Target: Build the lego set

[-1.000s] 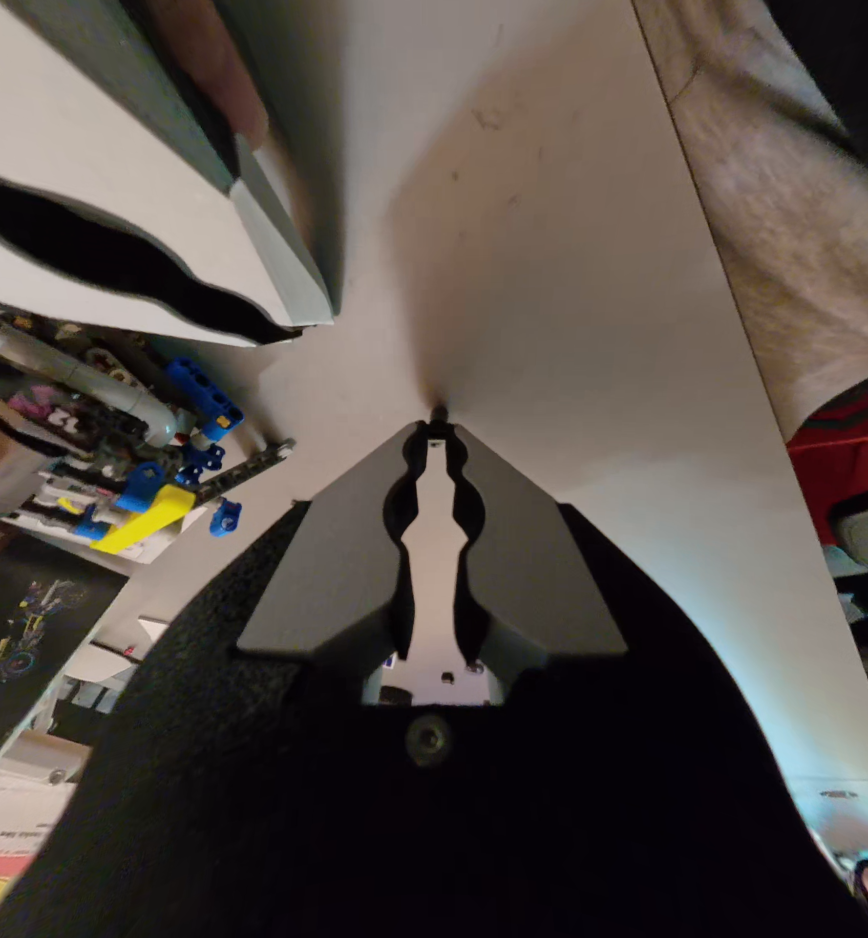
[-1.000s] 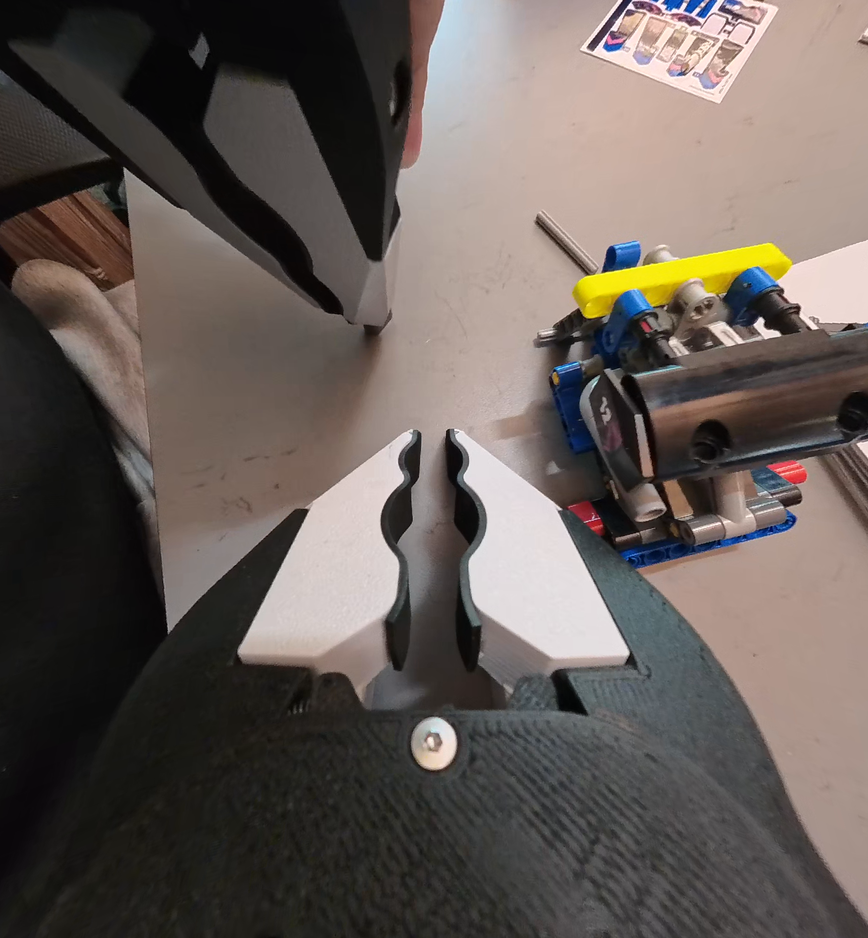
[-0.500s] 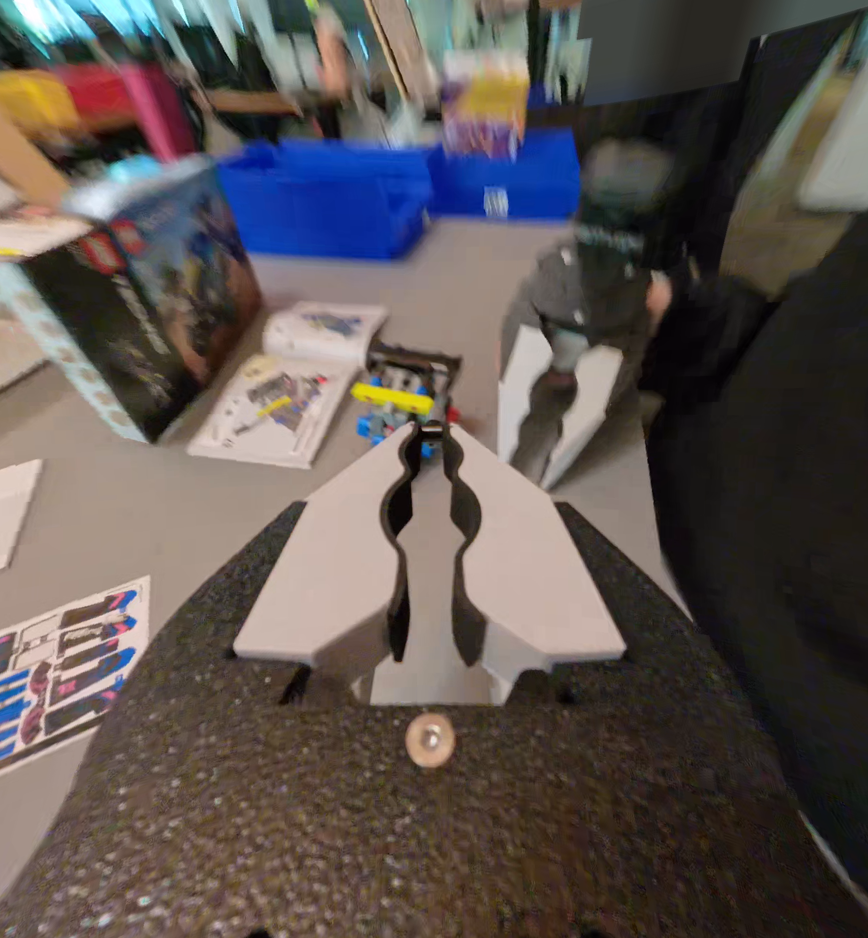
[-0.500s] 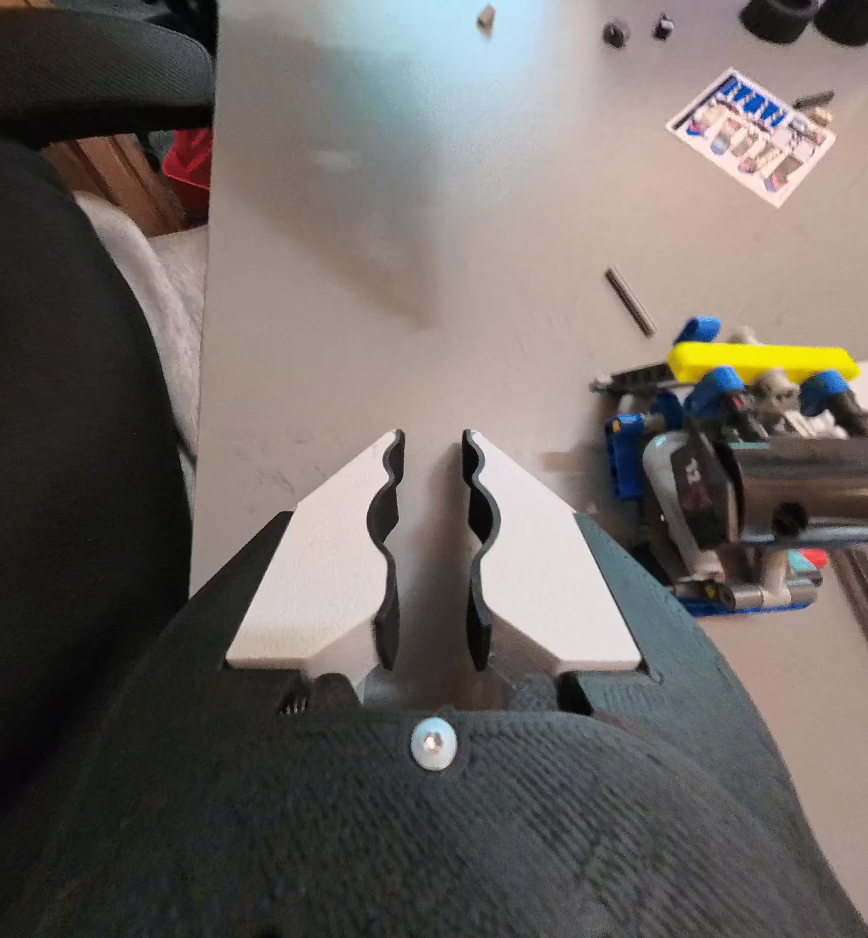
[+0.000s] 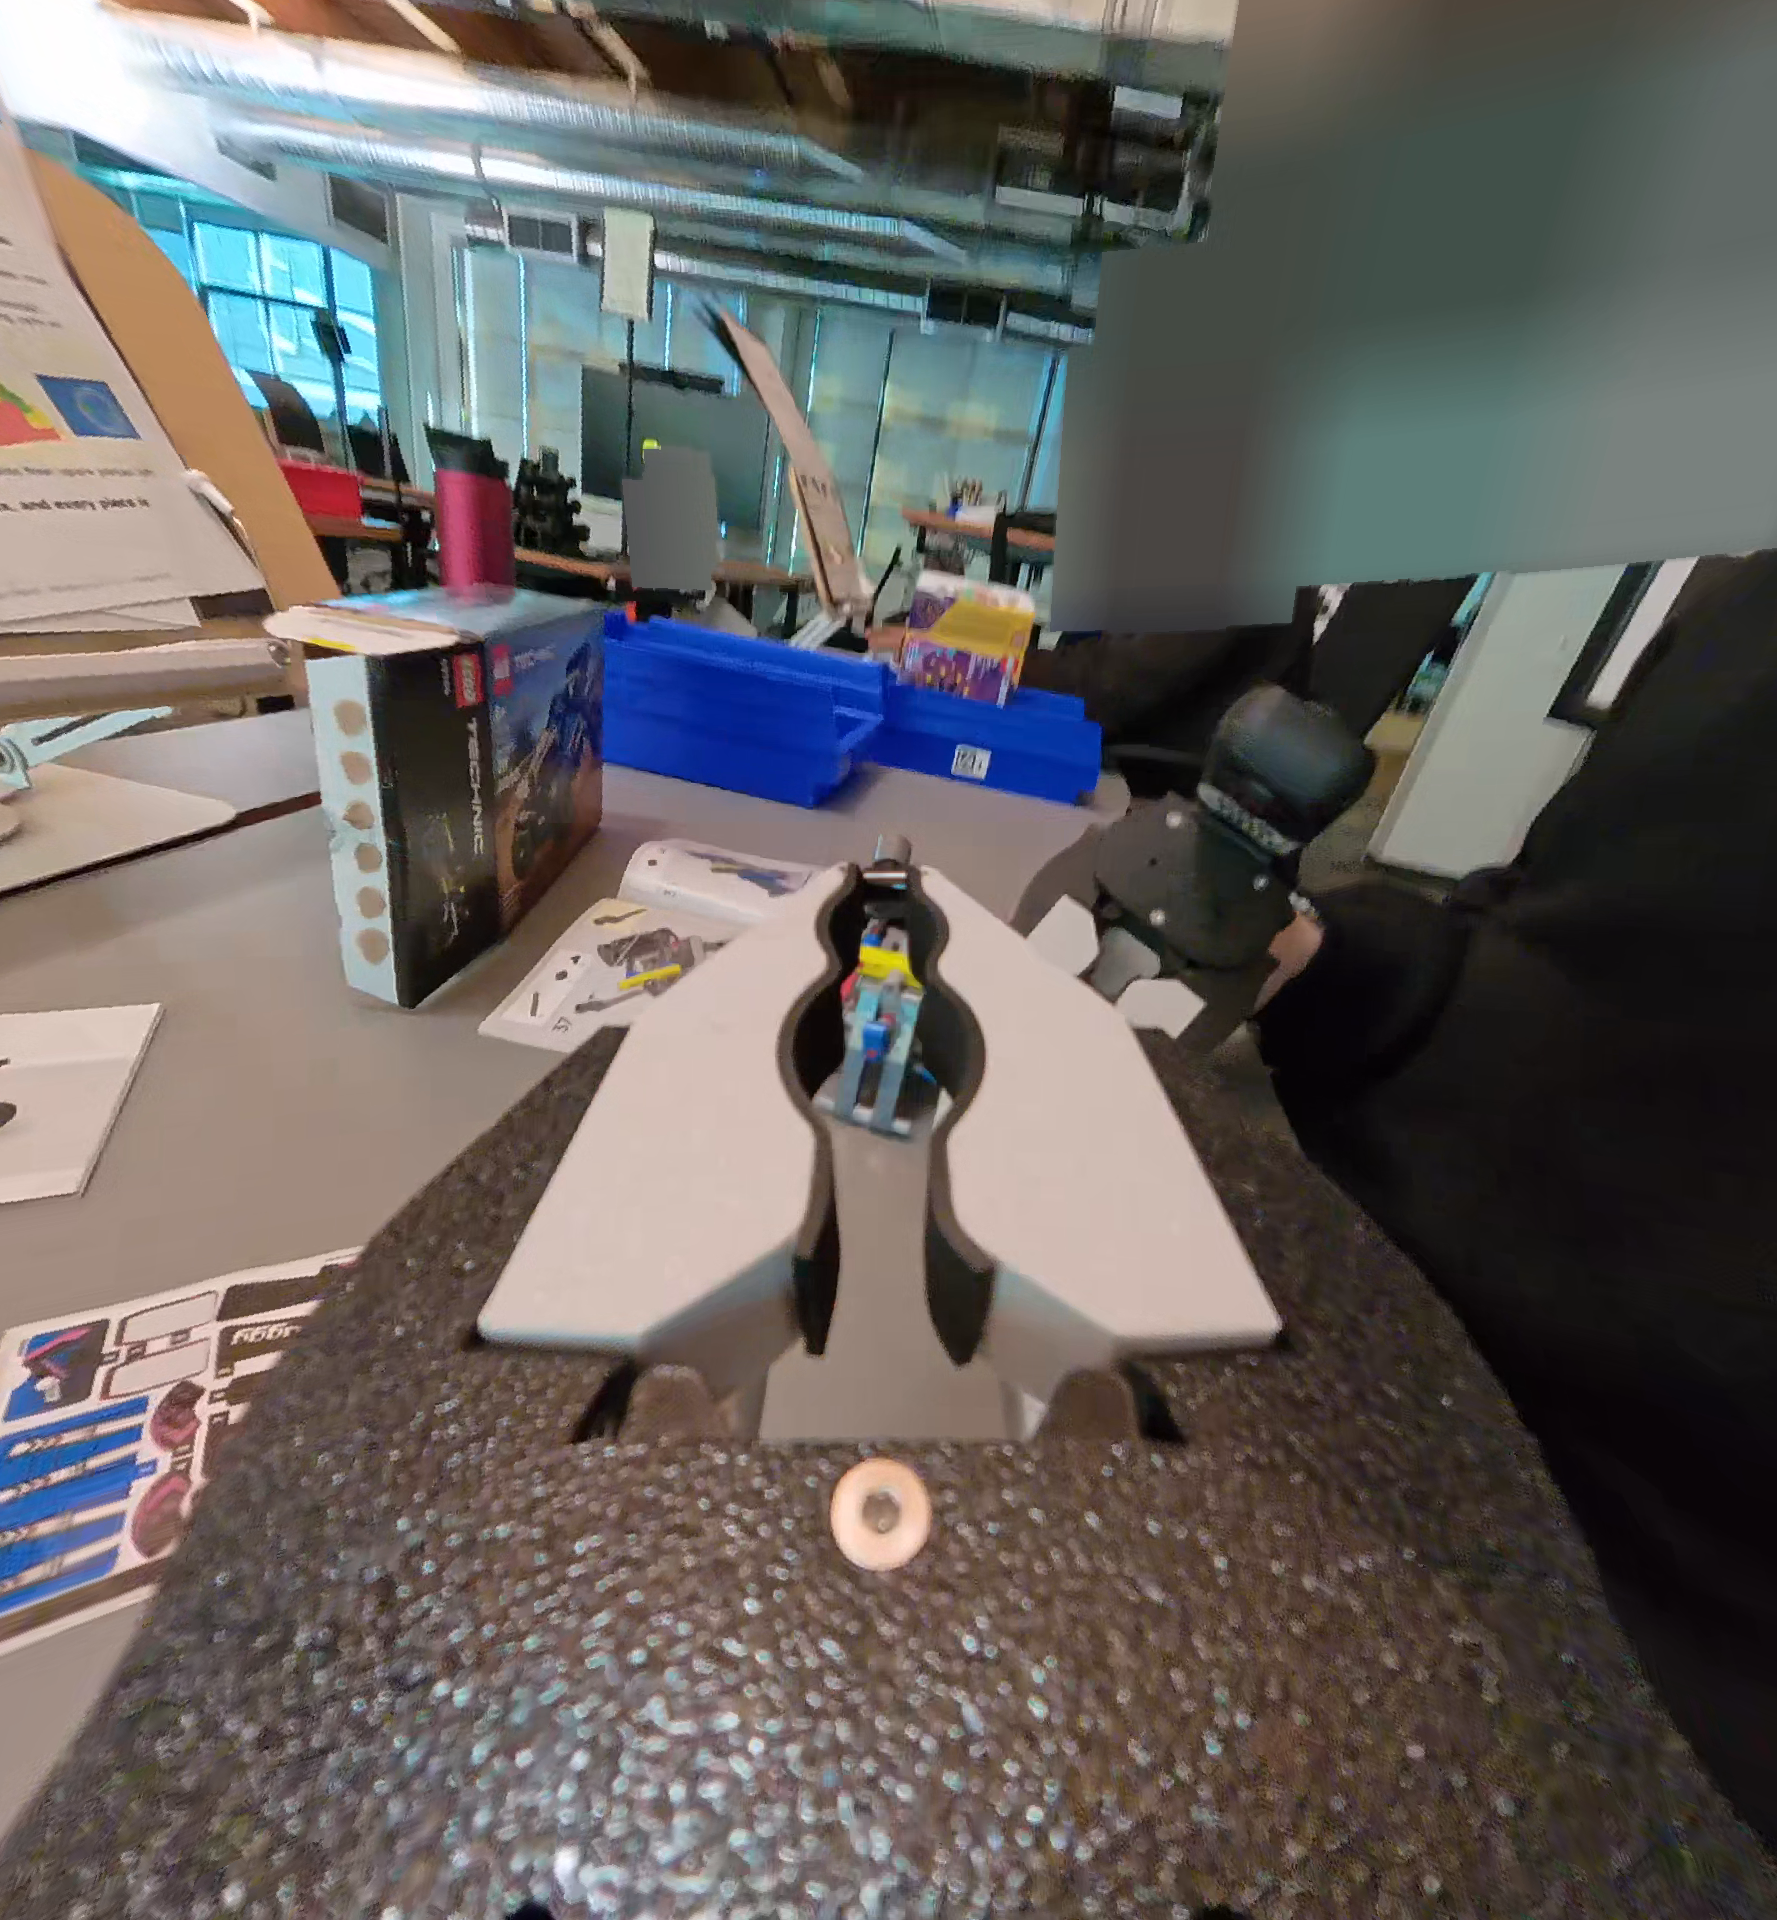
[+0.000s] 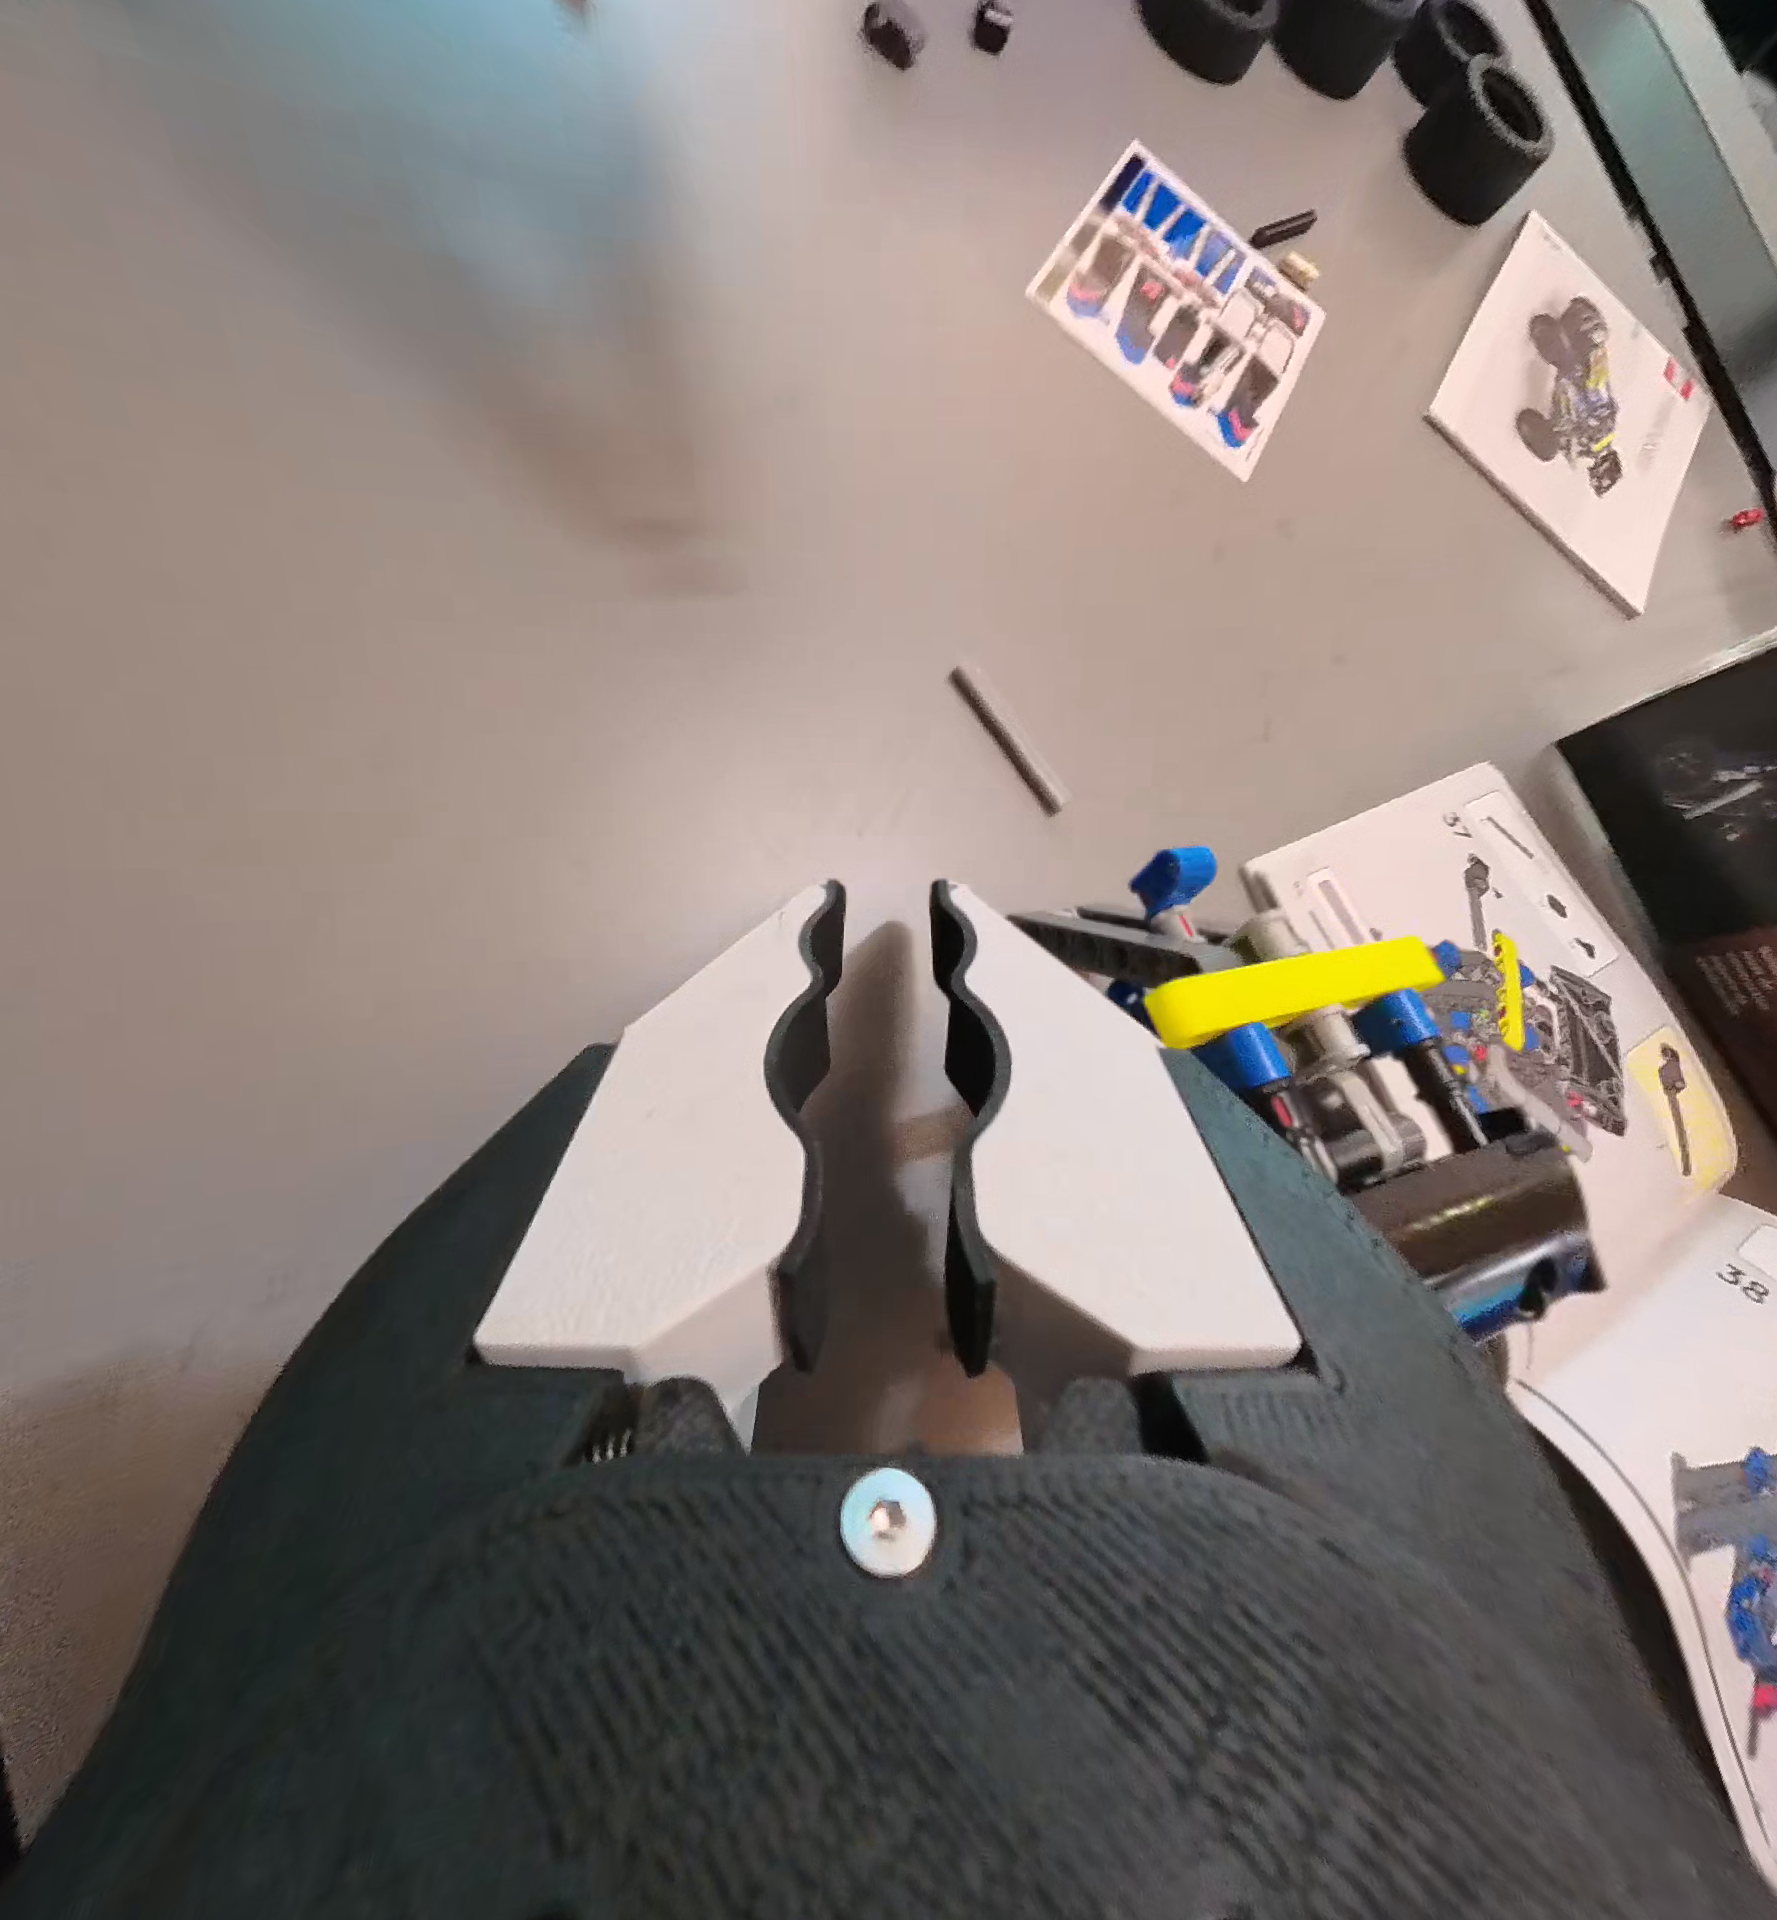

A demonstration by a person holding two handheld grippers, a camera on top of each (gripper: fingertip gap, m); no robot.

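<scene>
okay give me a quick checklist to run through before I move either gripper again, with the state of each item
1. Left gripper pinching the small dark pin at its tips: ok.
2. Pin seated straight in the grasp: cannot tell, blurred.
3. Right gripper open with nothing between its fingers: ok.
4. Brick model standing on the table, just right of the right gripper and free of it: ok.
5. Loose grey axle lying apart from both grippers: ok.
6. Open instruction booklet within view: ok.

Both wrist views share the brick model (image 6: 1383,1049).
</scene>
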